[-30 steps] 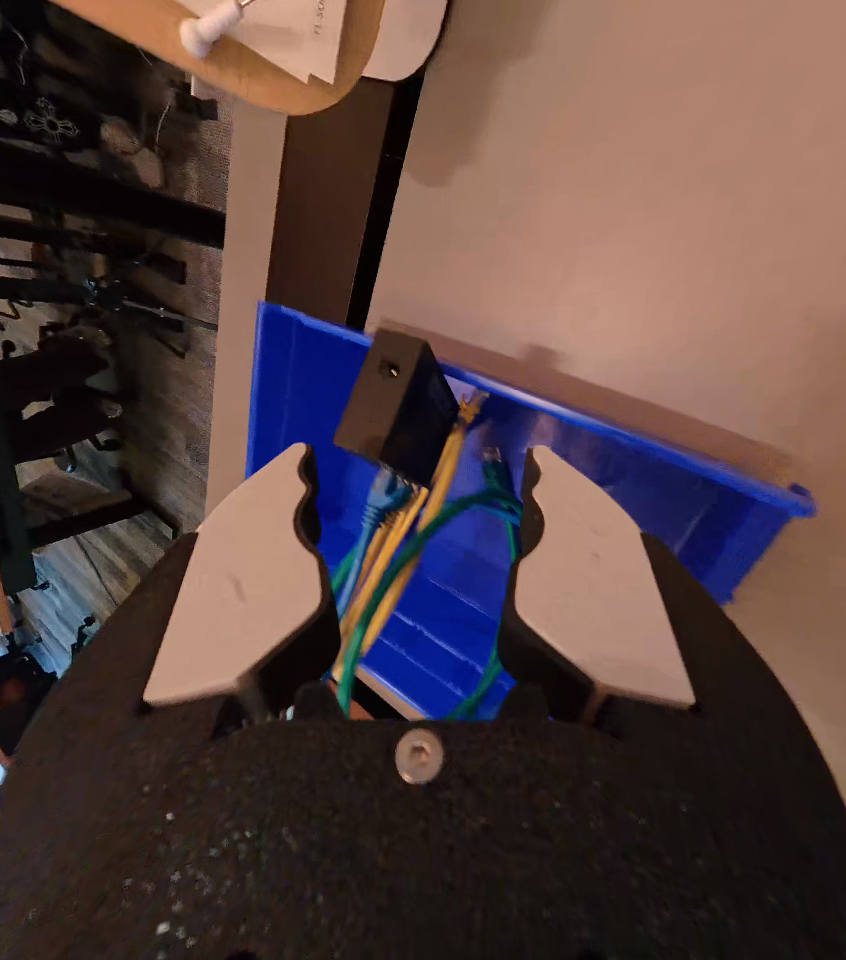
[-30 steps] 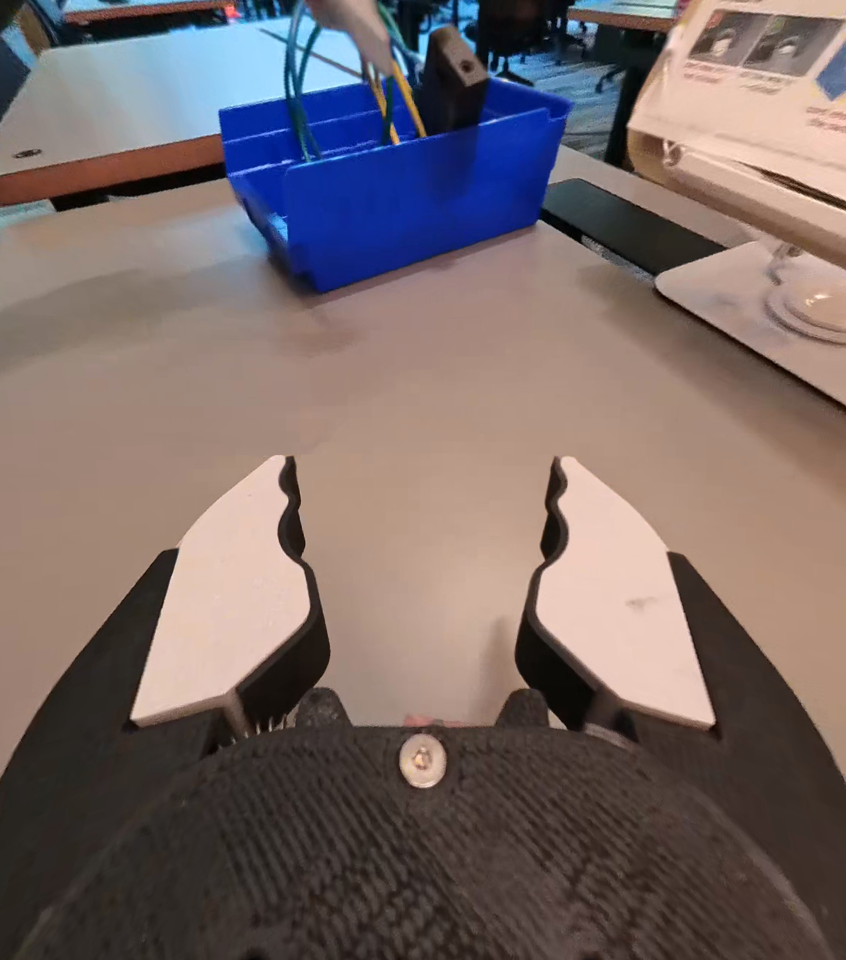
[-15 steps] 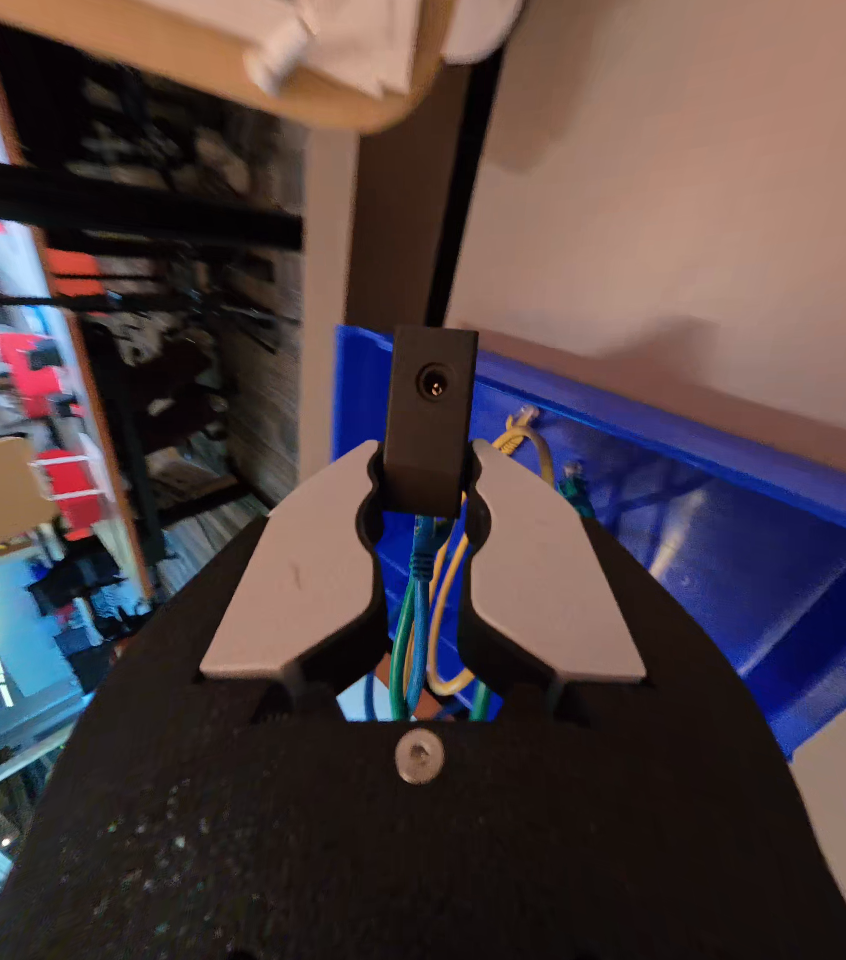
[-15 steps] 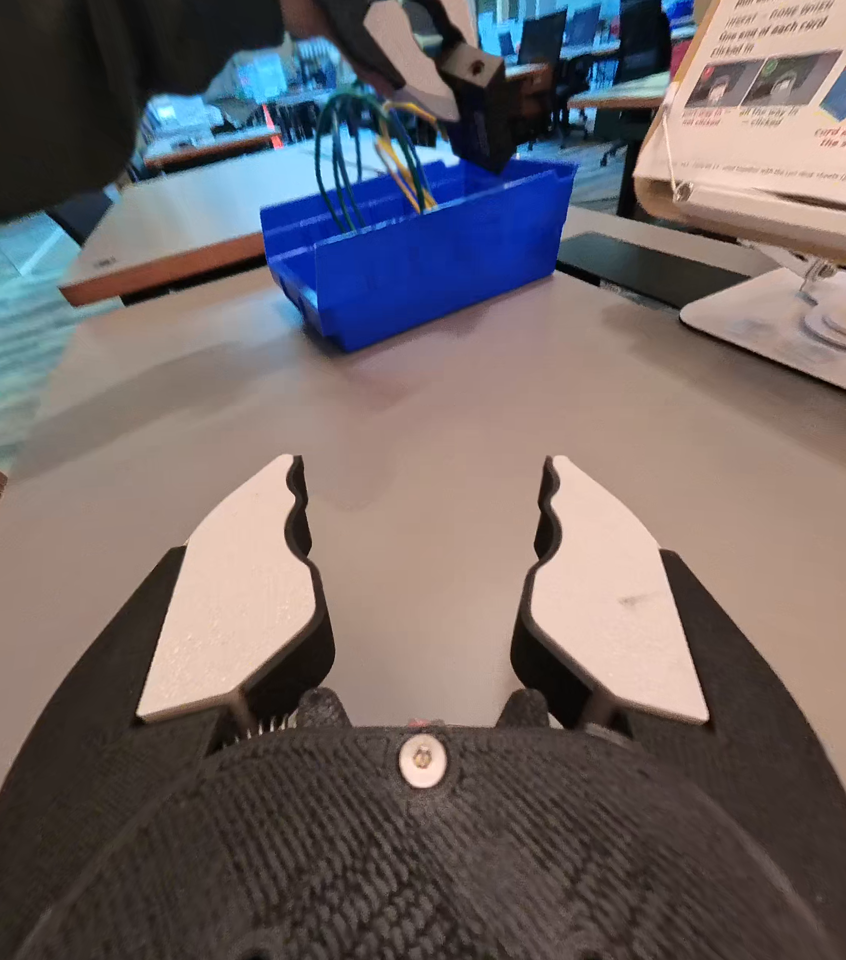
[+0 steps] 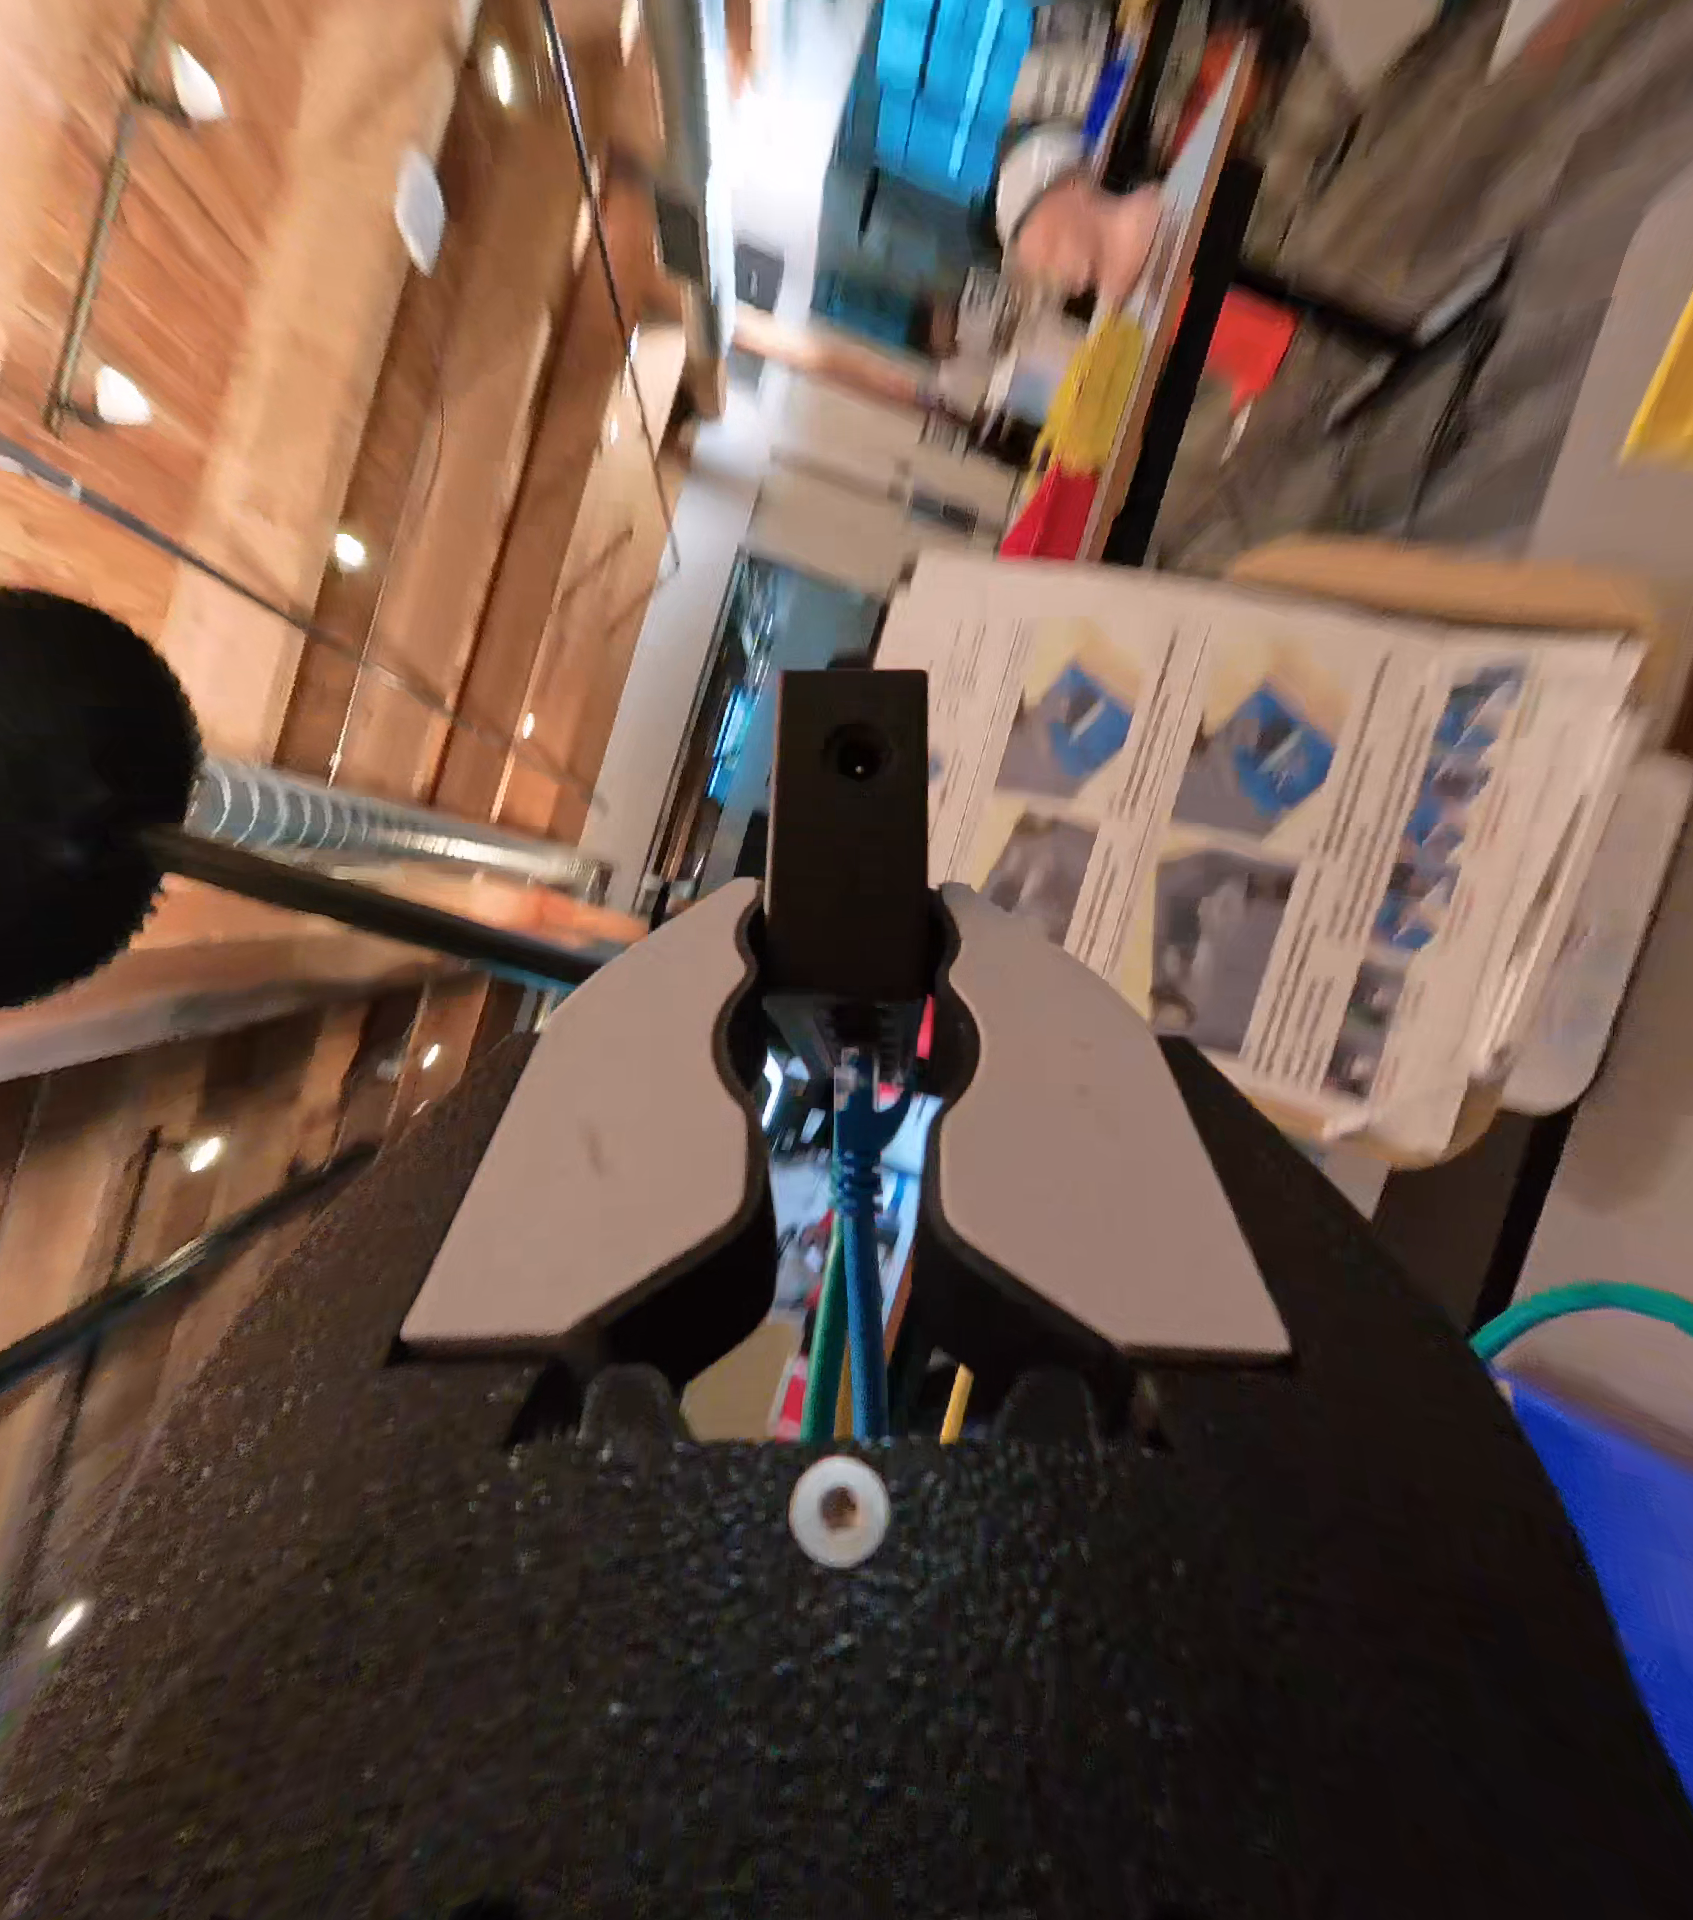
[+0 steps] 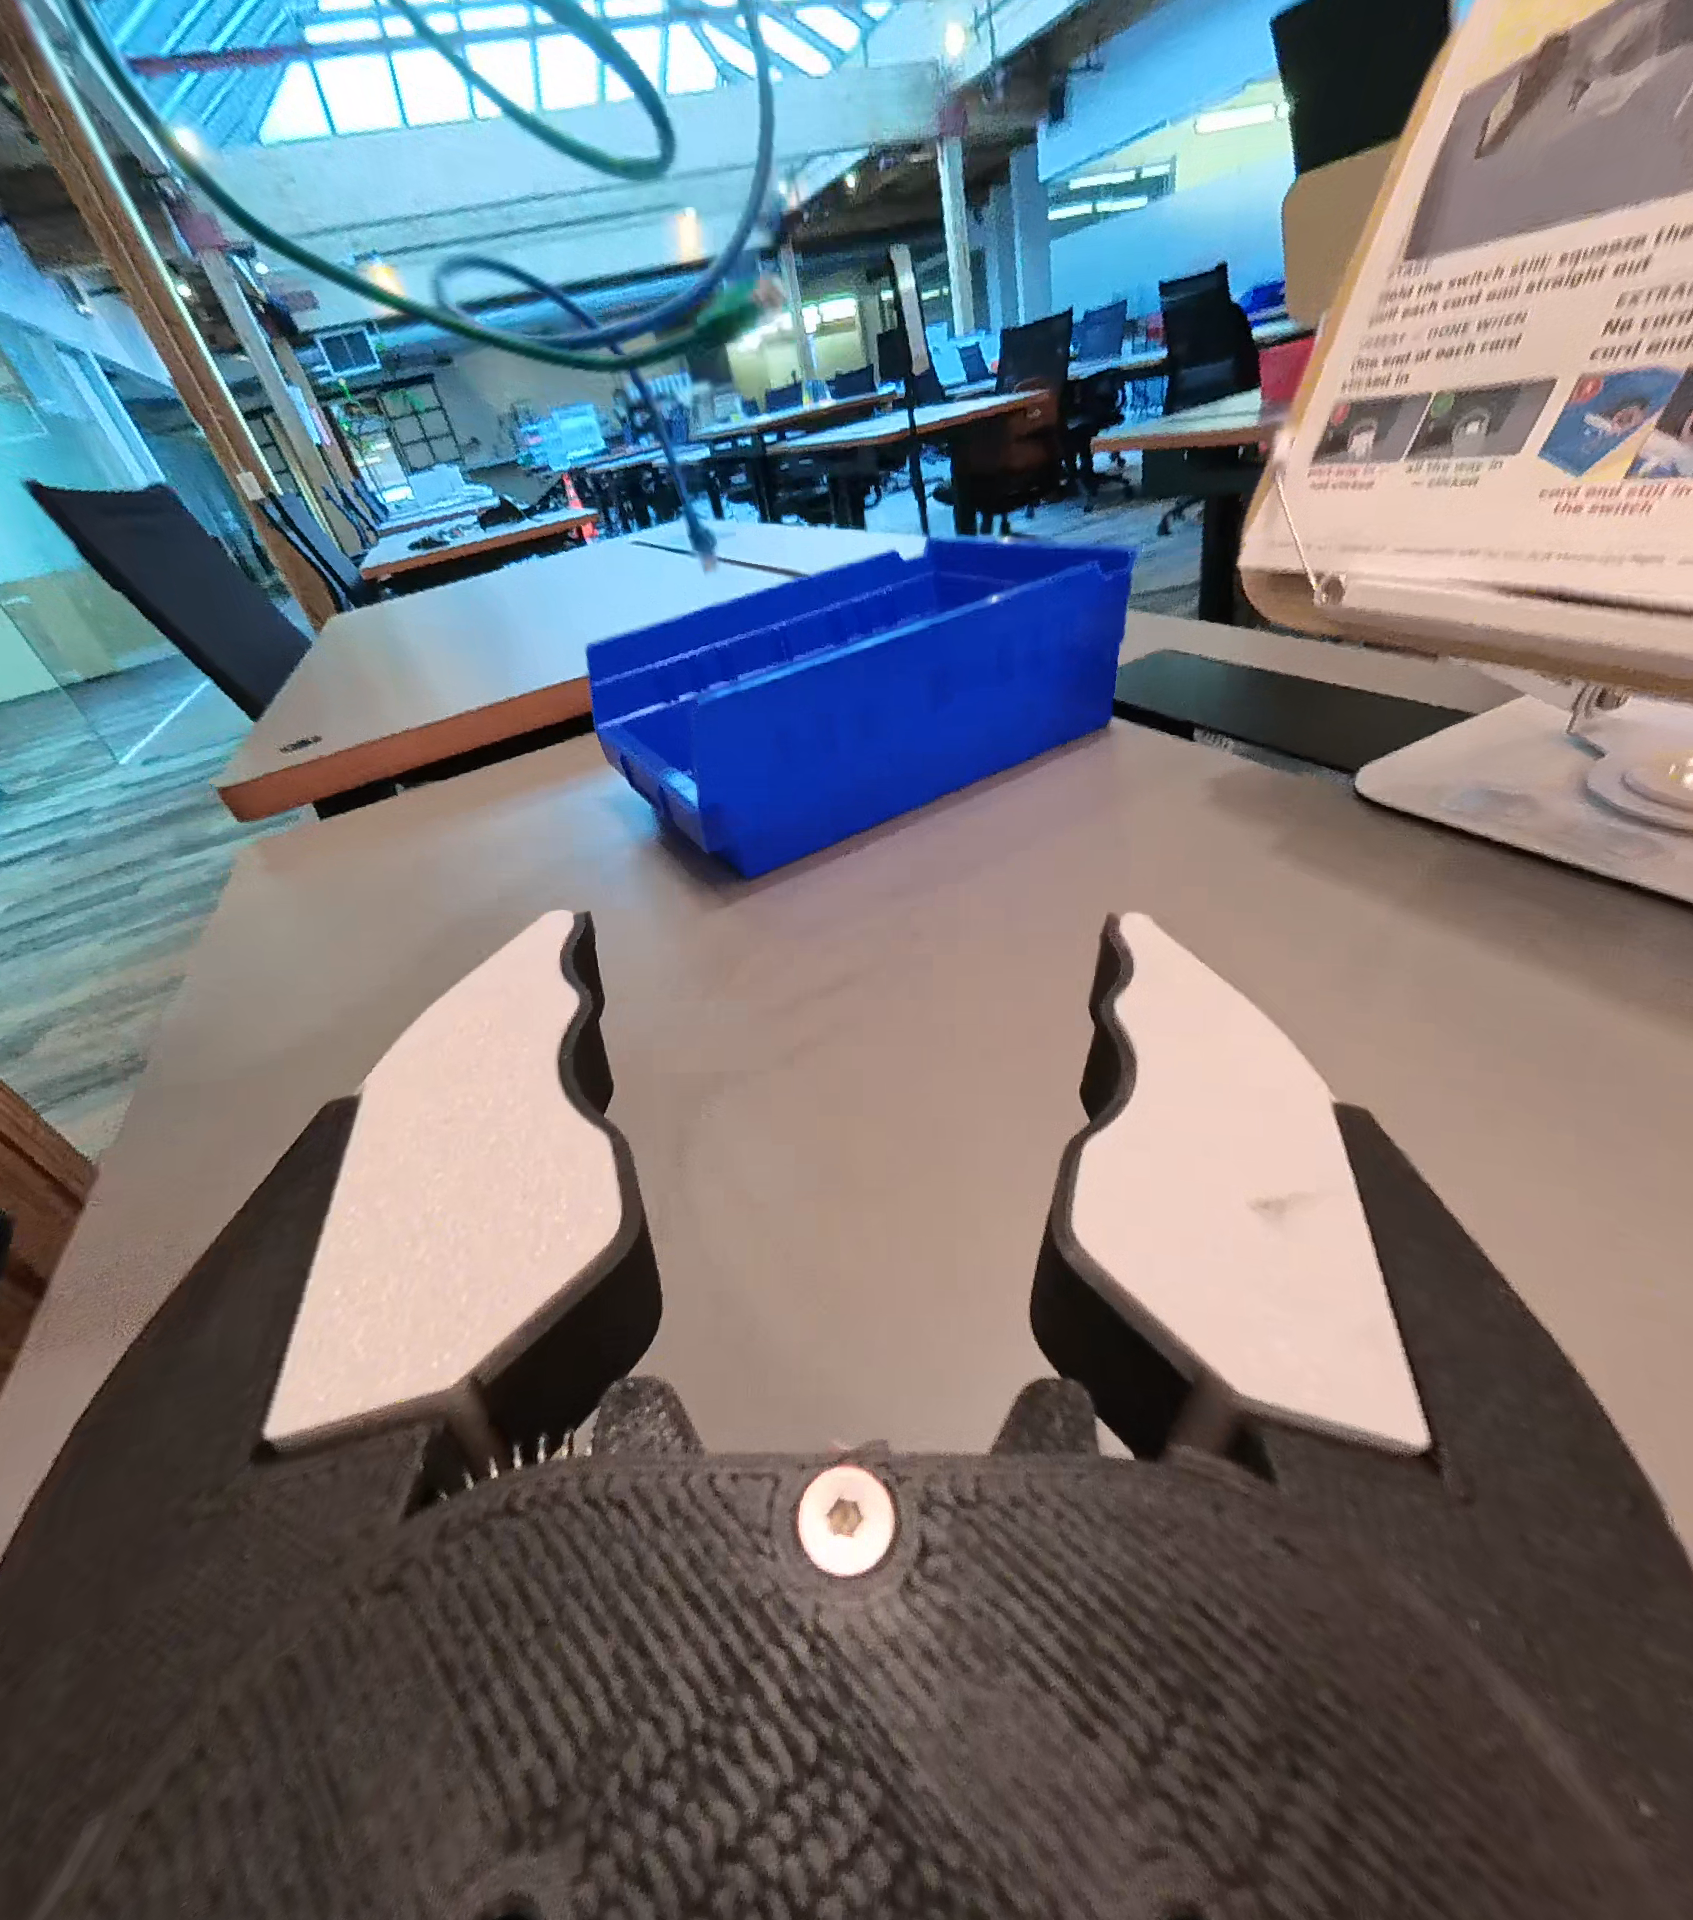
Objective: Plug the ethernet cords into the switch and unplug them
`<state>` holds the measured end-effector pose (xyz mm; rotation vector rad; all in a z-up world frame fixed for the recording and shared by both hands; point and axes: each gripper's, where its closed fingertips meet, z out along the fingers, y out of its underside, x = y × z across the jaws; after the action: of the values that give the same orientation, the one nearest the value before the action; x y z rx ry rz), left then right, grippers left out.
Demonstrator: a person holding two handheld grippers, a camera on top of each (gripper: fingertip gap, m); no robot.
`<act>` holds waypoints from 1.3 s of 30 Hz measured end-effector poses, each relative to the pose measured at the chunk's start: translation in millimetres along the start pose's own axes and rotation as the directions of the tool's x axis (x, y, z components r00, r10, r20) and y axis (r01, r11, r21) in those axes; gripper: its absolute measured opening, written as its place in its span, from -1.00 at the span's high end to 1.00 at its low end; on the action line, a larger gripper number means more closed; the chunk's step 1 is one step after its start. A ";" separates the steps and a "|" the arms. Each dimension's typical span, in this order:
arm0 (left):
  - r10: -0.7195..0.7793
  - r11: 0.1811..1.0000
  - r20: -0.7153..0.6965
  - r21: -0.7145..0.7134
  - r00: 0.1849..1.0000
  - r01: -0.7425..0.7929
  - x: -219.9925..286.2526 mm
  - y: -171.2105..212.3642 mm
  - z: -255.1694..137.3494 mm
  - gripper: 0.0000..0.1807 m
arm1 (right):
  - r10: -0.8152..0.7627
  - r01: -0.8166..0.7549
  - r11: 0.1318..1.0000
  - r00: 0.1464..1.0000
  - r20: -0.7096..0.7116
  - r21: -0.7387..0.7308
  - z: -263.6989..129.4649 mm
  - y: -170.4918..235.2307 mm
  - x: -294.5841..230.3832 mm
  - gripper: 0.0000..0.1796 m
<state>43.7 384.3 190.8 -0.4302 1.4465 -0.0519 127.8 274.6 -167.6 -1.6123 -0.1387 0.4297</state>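
Left gripper (image 5: pixel 847 935) clamped the black switch (image 5: pixel 847 831), lifted clear of the bin (image 6: pixel 863 686), cords (image 5: pixel 857 1268) dangling | right gripper (image 6: pixel 847 1029) wide, empty, over the worktop (image 6: pixel 925 997) | advice: hold switch steady, ports toward right gripper.

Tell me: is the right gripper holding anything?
No, the right gripper is open, with only bare table showing between its fingers.

left gripper (image 5: pixel 847 914) jaws clamped, right gripper (image 6: pixel 847 956) jaws apart
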 end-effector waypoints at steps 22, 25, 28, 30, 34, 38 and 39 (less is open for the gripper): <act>-0.094 0.962 -0.244 0.228 0.965 0.151 309.5 -131.7 -11.6 0.71 | 0.050 -0.052 0.995 0.998 0.024 0.086 -96.9 -72.6 -54.9 -0.34; -0.072 0.959 -0.256 0.246 0.964 0.137 321.0 -141.5 -15.8 0.71 | 0.052 -0.056 0.997 0.996 0.067 0.058 -90.5 -65.0 -57.9 -0.39; -0.092 0.951 -0.280 0.258 0.956 0.167 322.8 -145.0 -20.5 0.71 | 0.062 -0.072 0.996 0.985 0.163 0.057 -89.2 -63.6 -69.8 -0.34; -0.097 0.949 -0.288 0.260 0.953 0.176 324.6 -145.0 -22.3 0.71 | 0.059 -0.075 0.995 0.973 0.223 0.065 -89.2 -66.2 -81.2 -0.32; -0.073 0.954 -0.295 0.258 0.953 0.153 331.5 -147.0 -24.4 0.71 | 0.102 -0.120 0.991 0.962 0.253 0.055 -85.1 -67.7 -91.2 -0.34; -0.036 0.962 -0.280 0.252 0.959 0.110 335.1 -147.4 -24.4 0.71 | 0.052 -0.068 0.995 0.981 0.186 0.077 -80.1 -64.5 -84.6 -0.25; -0.045 0.960 -0.292 0.253 0.955 0.123 335.6 -147.3 -25.4 0.71 | 0.052 -0.068 0.995 0.979 0.197 0.074 -79.5 -64.1 -85.6 -0.25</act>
<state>97.9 144.4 -82.2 -0.2672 1.6746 -0.3895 88.0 177.0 -86.0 -1.4963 -0.2189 0.6327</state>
